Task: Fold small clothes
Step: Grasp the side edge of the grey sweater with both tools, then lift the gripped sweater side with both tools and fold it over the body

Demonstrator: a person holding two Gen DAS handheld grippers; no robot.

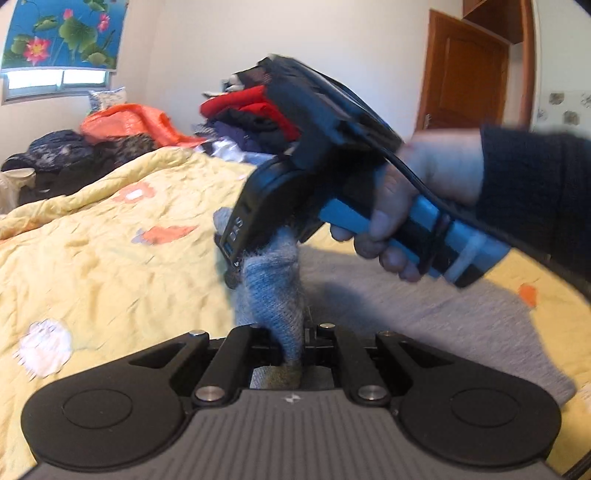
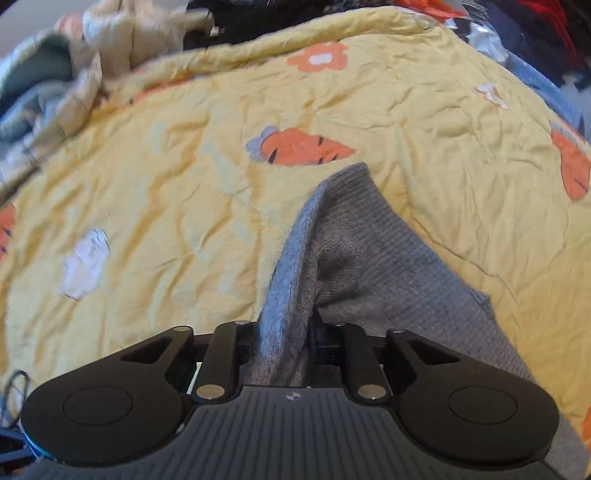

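Both grippers, left gripper (image 1: 288,347) & right gripper (image 2: 284,343), clamped on grey knit garment (image 2: 369,240); cloth runs fwd-right of fingers, L edge beside R.

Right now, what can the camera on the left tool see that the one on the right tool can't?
Only the left wrist view shows the right gripper itself, held by the person's hand, plus a wooden door, a flowered window blind and a pile of clothes.

Only the right wrist view shows an orange carrot print up close and the grey cloth's pointed end lying on the quilt.

Both show the grey knitted garment pinched in the tools, and the yellow quilt beneath.
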